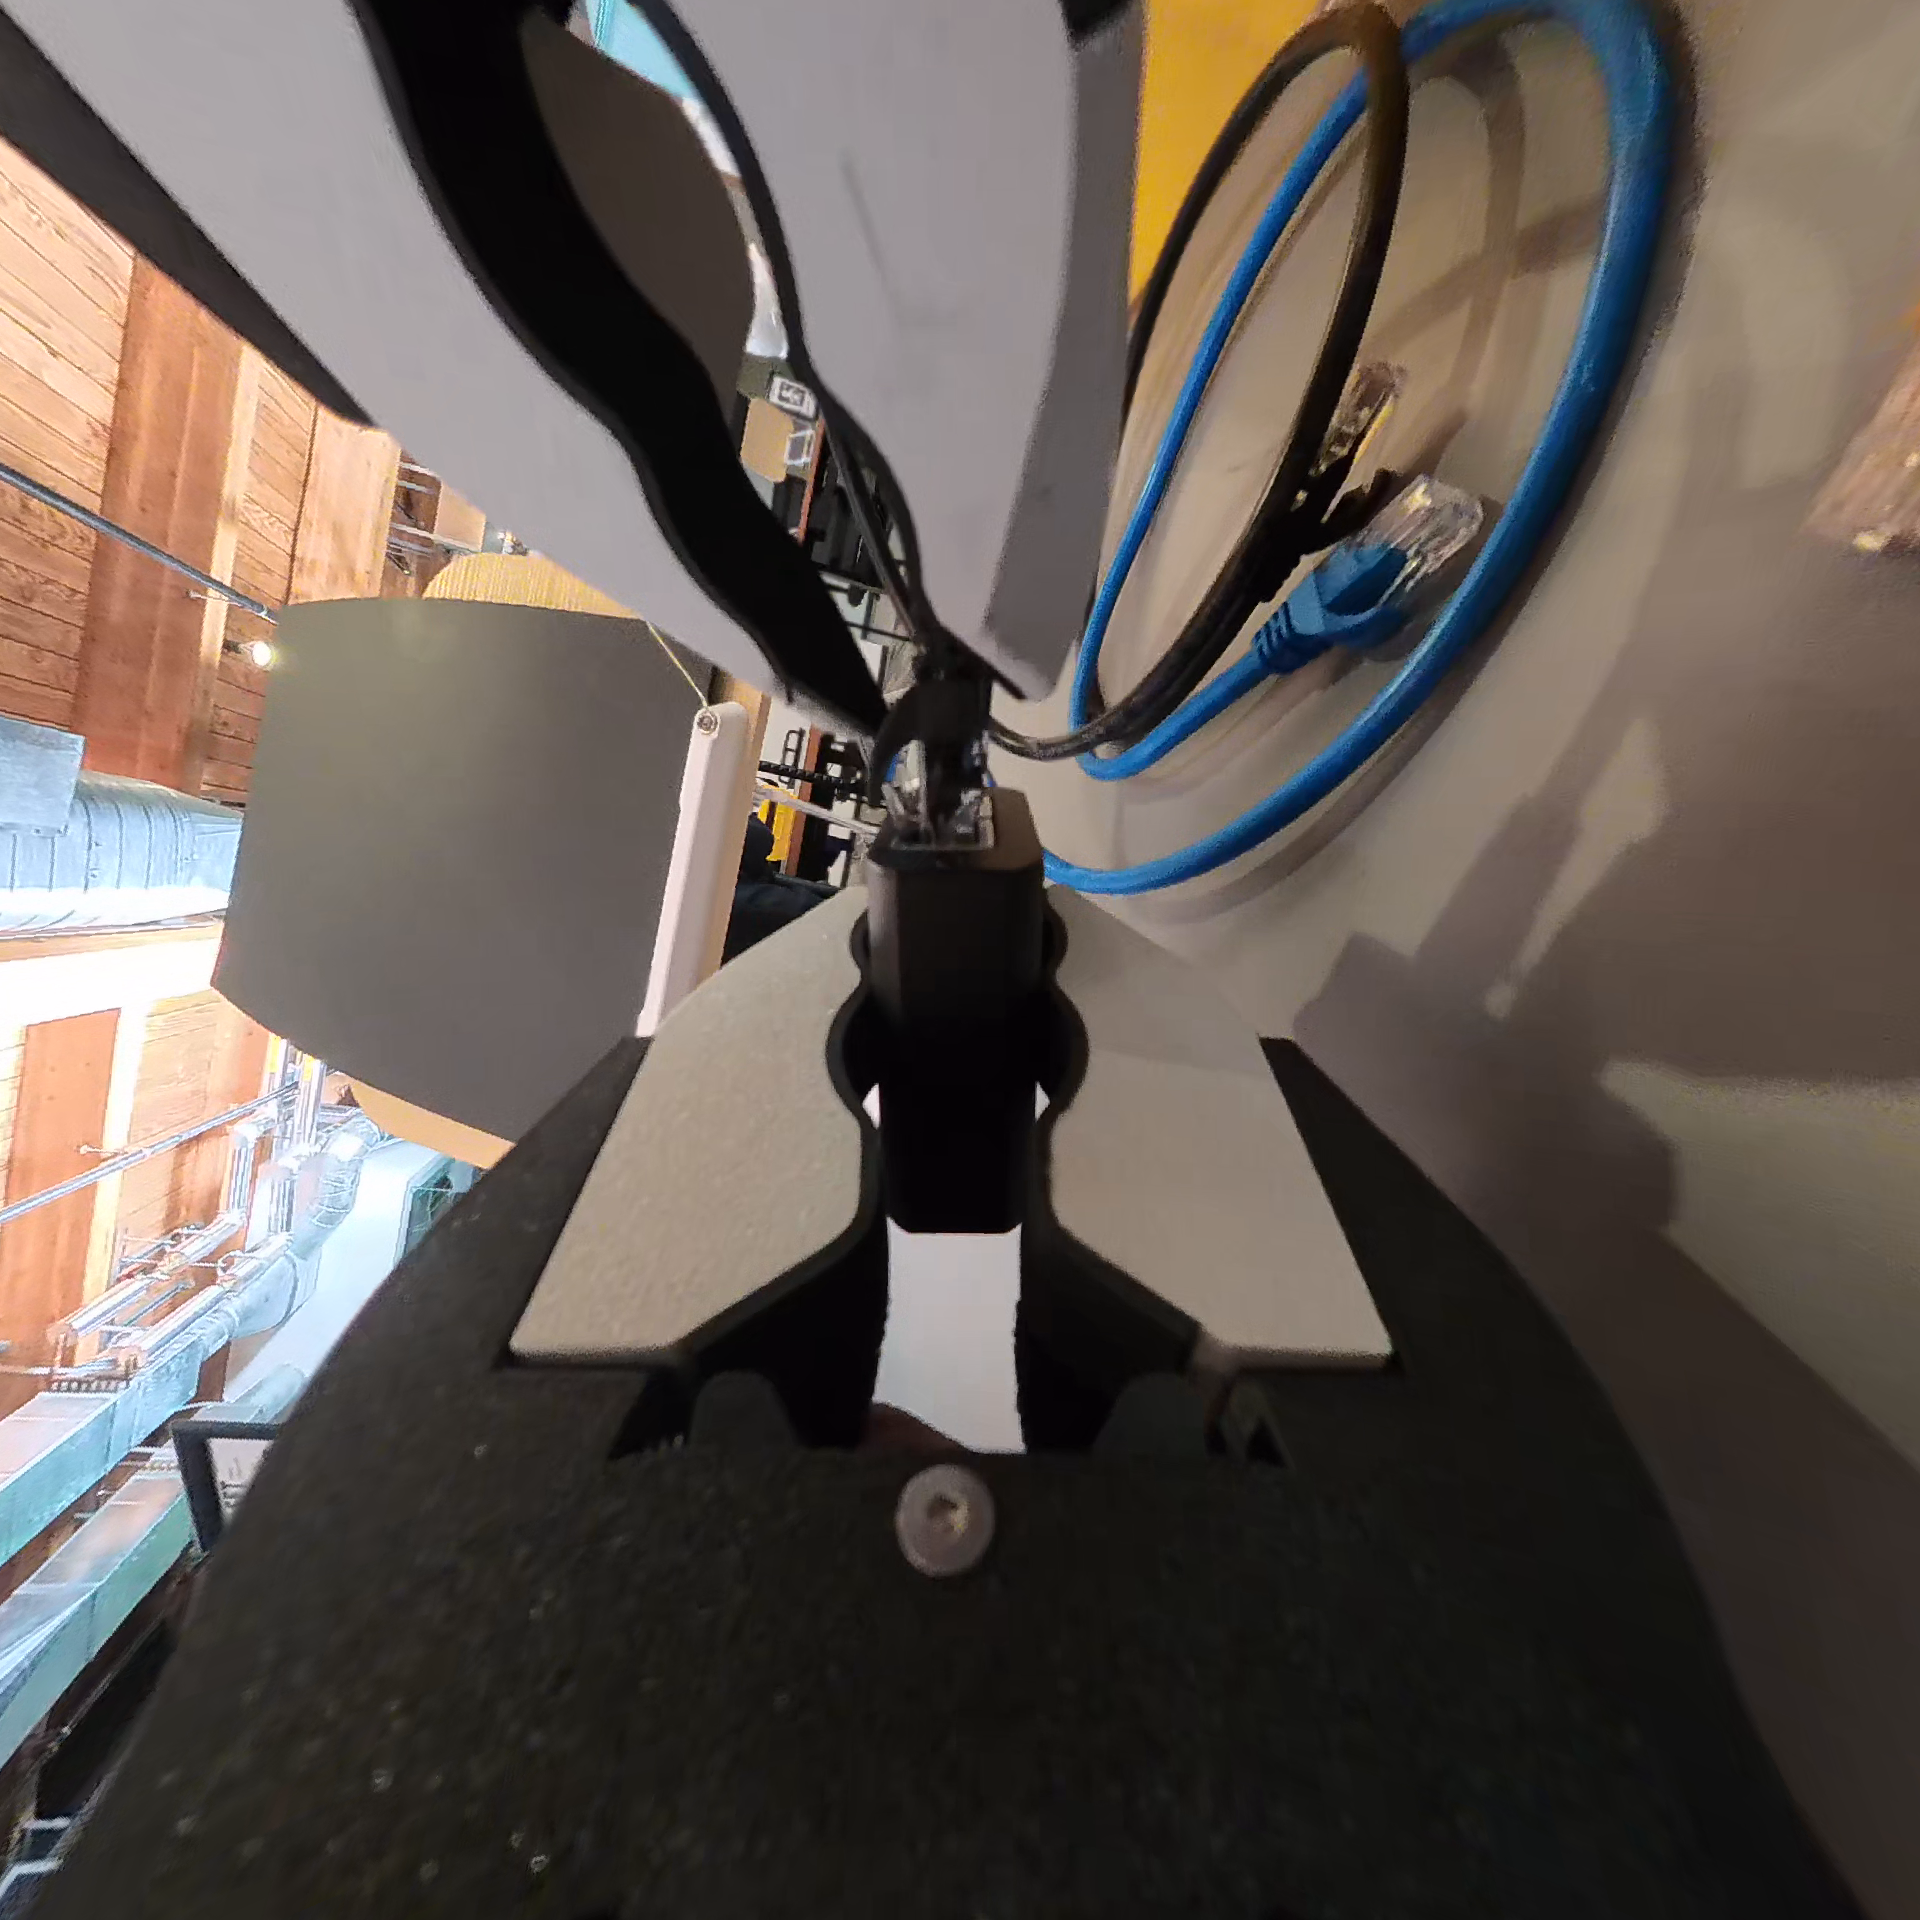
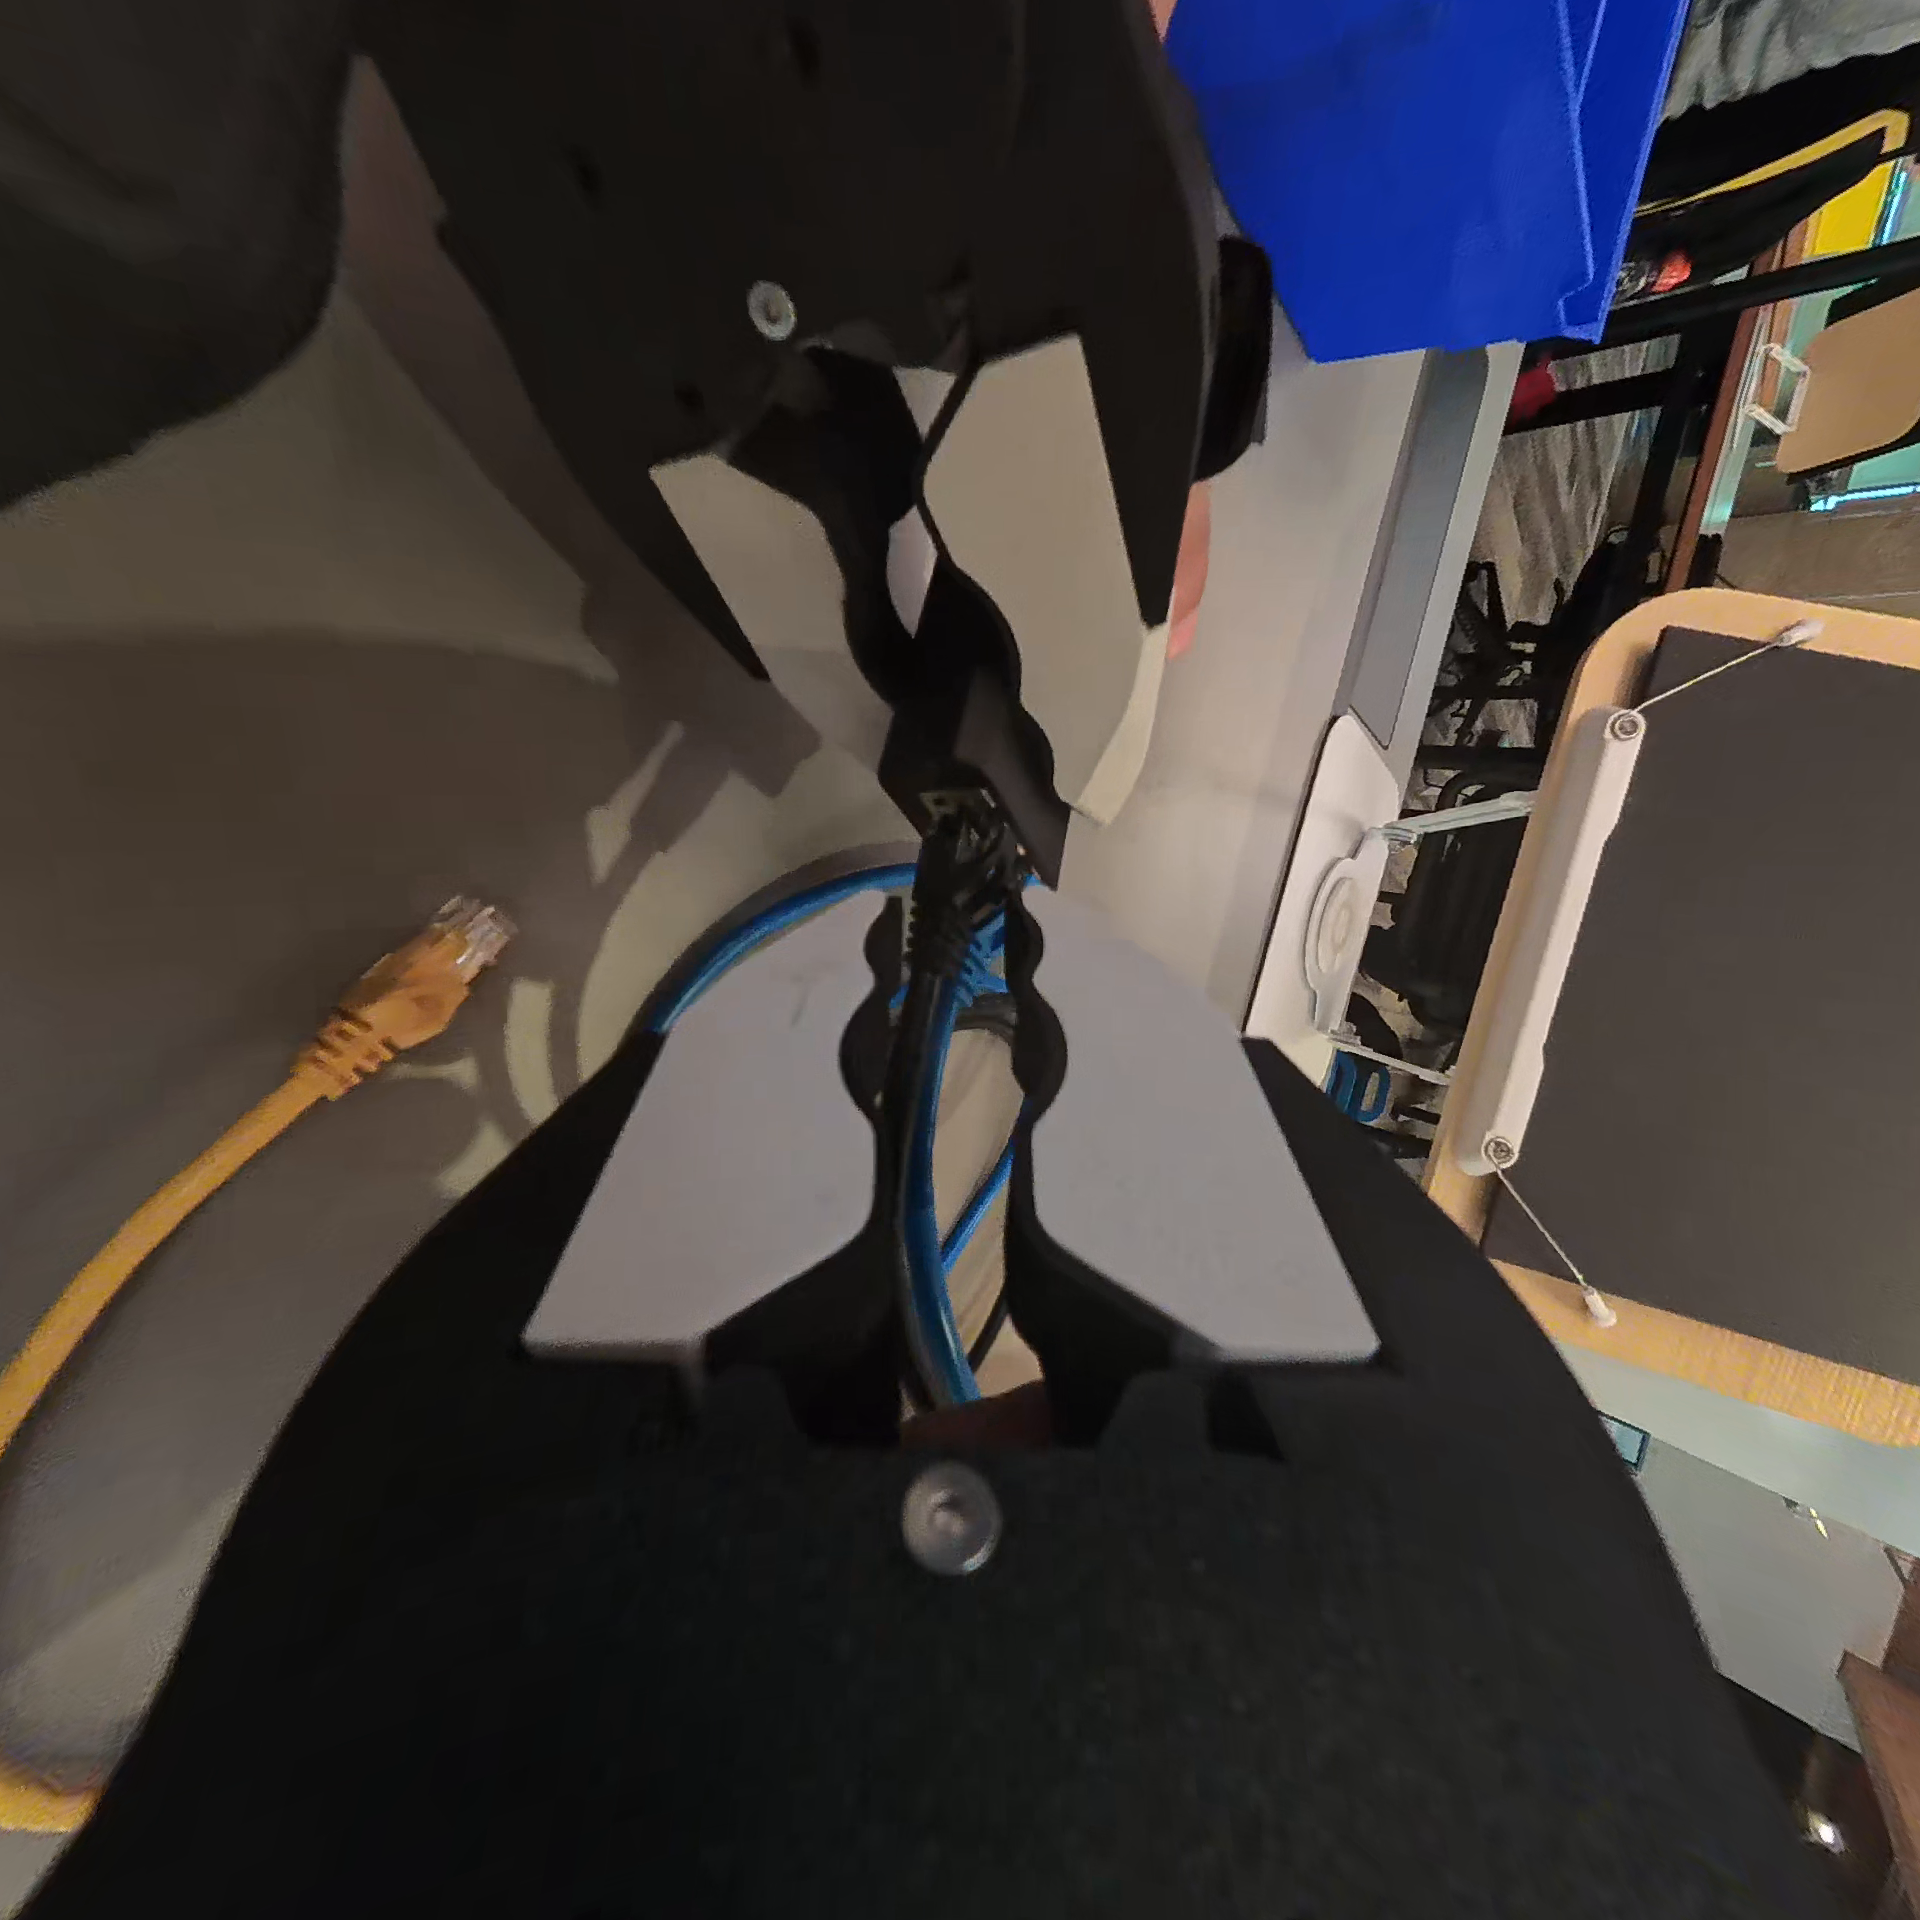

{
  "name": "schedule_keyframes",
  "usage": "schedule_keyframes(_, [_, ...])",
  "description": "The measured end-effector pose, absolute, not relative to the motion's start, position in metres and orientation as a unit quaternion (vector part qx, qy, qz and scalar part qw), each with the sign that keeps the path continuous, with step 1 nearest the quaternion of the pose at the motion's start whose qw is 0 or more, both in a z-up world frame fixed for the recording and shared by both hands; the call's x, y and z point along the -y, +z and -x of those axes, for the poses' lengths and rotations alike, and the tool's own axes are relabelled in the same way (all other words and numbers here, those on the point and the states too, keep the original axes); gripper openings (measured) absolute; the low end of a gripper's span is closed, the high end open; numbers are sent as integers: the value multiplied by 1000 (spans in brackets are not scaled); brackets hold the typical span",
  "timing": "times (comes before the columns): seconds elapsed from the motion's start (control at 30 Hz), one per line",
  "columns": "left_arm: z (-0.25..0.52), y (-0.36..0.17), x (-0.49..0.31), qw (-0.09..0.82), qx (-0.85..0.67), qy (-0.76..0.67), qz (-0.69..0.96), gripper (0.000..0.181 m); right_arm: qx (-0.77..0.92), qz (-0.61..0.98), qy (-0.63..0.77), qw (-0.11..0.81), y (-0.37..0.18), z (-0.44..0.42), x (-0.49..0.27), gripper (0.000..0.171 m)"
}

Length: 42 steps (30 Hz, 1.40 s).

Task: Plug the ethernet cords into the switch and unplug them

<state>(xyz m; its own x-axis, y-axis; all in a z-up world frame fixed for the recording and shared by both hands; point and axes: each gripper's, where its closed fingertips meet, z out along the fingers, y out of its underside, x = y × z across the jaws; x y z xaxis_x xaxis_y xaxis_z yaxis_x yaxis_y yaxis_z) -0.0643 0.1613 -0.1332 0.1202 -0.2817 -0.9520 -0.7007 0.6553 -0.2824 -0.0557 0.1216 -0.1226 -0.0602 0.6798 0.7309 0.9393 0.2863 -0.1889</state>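
My left gripper (image 1: 956, 935) is shut on the small black switch (image 1: 956, 1039) and holds it port end forward. My right gripper (image 2: 956, 940) is shut on the black ethernet cord (image 2: 920, 1091) just behind its plug, which sits at the switch's port face (image 2: 956, 805). A blue plug boot (image 2: 977, 966) lies beside it between the same fingers. In the left wrist view the right gripper (image 1: 935, 675) comes in from above onto the ports. The blue cord (image 1: 1600, 312) loops on the table, its free plug (image 1: 1382, 561) loose, next to the black cord's other plug (image 1: 1361, 416).
An orange ethernet cord (image 2: 416, 997) lies loose on the grey table (image 2: 260, 779) to the left of the grippers. A blue cloth (image 2: 1403, 156) hangs at the upper right. The table edge (image 2: 1382, 623) and chairs lie to the right. Tip to tip, the grippers are about 4 cm apart.
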Motion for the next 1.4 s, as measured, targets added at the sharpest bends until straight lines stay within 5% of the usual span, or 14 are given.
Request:
schedule_keyframes(0.9, [62,-132,-162,645,-643,169,377,25,759,504,-201,359,-127,64,-121,13])
schedule_keyframes(1.4, [66,-122,-165,663,-626,207,354,25,535,754,15,382,-119,53,-111,16])
